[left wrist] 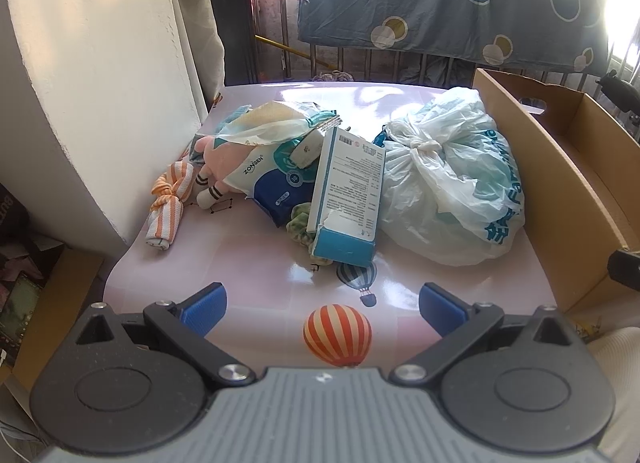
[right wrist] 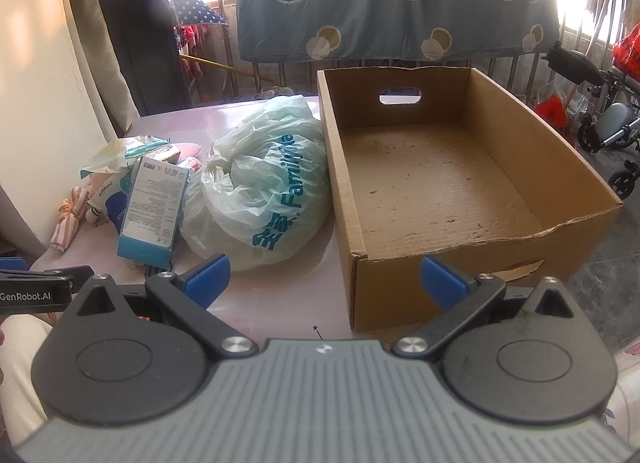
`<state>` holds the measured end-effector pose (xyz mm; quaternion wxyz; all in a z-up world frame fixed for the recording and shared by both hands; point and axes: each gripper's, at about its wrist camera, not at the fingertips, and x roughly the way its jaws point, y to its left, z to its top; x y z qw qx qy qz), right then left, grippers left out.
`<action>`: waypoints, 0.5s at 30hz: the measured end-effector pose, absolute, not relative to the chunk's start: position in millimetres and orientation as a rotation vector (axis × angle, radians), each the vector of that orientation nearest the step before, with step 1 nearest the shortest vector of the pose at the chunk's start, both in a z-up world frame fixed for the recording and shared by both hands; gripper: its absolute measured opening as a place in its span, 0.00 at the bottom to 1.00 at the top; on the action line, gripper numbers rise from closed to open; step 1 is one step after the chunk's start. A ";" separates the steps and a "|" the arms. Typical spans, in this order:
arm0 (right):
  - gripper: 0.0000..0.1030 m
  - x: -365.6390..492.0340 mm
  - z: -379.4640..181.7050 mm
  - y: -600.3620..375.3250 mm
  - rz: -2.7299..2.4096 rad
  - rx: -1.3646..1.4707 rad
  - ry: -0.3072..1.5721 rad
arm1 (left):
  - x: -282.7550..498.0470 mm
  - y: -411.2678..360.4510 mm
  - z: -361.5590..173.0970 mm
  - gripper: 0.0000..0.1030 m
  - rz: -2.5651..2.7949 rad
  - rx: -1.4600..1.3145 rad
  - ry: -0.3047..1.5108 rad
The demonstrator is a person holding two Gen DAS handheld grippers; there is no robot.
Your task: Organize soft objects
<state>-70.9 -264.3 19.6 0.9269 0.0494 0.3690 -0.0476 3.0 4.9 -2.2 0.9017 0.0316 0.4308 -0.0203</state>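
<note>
On my glossy pink counter point(left wrist: 256, 263), a knotted orange-striped cloth point(left wrist: 166, 205) lies leftmost, long axis toward me. A plush toy point(left wrist: 218, 167) sits half buried under crinkly packets. A torn cardboard carton point(left wrist: 348, 199) leans upright beside a tied, wrinkled plastic bag point(right wrist: 260, 191). Rightmost stands the corrugated box point(right wrist: 500, 239). My left fingers point(left wrist: 322, 309) and right fingers point(right wrist: 324, 283) spread wide, holding nothing.

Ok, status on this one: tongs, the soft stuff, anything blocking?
Left tongs open, empty. Right tongs open, empty. Soft things still piled on table; box empty. Plastic bag sits between pile and box.
</note>
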 end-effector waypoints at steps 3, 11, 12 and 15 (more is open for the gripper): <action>0.99 -70.3 17.9 -263.5 -0.096 0.112 0.765 | 3.6 6.5 -1.7 1.00 -0.042 0.062 0.889; 0.99 -71.1 15.1 -264.9 -0.107 0.126 0.770 | 4.0 8.5 -1.0 1.00 -0.040 0.060 0.888; 0.99 -70.9 14.7 -265.1 -0.108 0.128 0.771 | 4.1 8.6 -0.9 1.00 -0.041 0.059 0.888; 0.99 -70.1 13.4 -266.1 -0.109 0.134 0.775 | 5.5 10.3 0.6 1.00 -0.040 0.061 0.887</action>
